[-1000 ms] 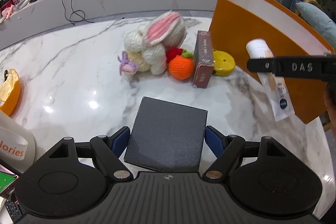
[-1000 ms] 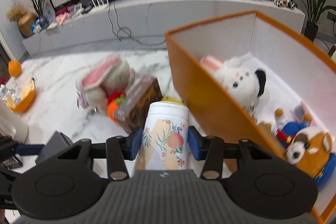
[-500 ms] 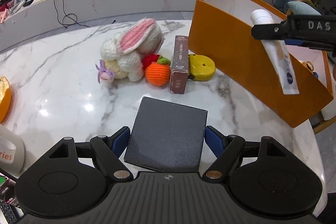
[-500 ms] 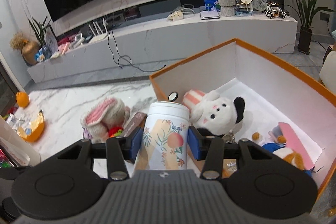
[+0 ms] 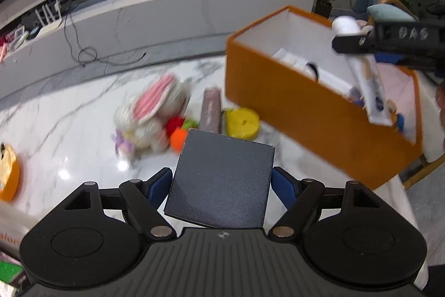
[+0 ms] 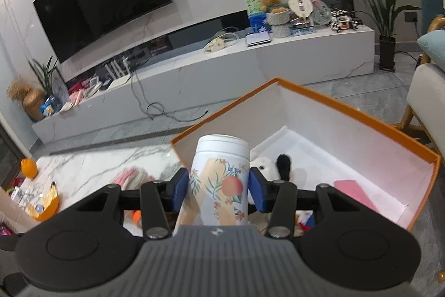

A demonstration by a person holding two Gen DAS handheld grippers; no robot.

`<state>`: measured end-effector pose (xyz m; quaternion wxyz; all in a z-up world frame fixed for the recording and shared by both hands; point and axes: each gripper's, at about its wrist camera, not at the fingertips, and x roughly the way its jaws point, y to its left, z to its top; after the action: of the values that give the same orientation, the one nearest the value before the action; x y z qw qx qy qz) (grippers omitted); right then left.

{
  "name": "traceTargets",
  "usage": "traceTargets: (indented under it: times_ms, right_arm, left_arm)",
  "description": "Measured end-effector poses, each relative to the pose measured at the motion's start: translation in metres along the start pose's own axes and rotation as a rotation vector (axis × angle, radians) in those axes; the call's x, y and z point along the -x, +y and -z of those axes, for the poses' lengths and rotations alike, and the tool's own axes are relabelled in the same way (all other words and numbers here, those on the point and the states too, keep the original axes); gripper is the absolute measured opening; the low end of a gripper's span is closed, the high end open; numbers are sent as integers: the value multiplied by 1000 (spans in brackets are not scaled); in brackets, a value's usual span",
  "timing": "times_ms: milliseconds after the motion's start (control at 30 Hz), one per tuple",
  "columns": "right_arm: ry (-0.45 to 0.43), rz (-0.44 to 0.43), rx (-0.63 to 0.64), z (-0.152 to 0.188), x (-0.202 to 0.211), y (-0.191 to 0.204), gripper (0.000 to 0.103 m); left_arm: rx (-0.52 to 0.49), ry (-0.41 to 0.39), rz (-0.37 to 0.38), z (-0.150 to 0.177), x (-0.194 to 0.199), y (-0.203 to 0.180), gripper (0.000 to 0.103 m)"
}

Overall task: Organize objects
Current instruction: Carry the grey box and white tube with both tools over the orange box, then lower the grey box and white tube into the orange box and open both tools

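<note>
My left gripper [image 5: 221, 183] is shut on a flat dark grey box [image 5: 222, 180] and holds it above the marble table [image 5: 69, 113]. My right gripper [image 6: 219, 184] is shut on a white tube with a peach and flower print [image 6: 219, 180]; it also shows in the left wrist view [image 5: 370, 82], held over the open orange box [image 5: 314, 113]. The orange box [image 6: 361, 116] holds a white plush toy [image 6: 264, 166] and a pink item [image 6: 353, 194]. On the table lie a knitted rabbit [image 5: 155, 113], an orange knitted fruit [image 5: 178, 138], a brown box [image 5: 211, 110] and a yellow round object [image 5: 242, 123].
An orange object [image 5: 8, 171] sits at the table's left edge. A long white TV bench [image 6: 208, 68] with cables and ornaments runs behind the table. A chair with a blue cushion [image 5: 389, 13] stands right of the orange box.
My right gripper has risen and carried the tube from beside the orange box to above its opening. My left gripper has lifted with the grey box and moved nearer the toys.
</note>
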<state>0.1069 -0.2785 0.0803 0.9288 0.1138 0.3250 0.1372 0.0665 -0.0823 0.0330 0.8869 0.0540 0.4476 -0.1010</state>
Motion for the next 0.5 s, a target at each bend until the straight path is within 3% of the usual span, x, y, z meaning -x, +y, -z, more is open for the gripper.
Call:
traceTargets:
  times_ms: [267,500]
  right_arm:
    - [-35,73,-43,-12,7,-32,49]
    - [-34,130,-66,-17,9,-60,49]
  left_arm:
    - [-77,-92,26,-55,11,-40,91]
    - [-117,-122,80,-88,2,-73,91]
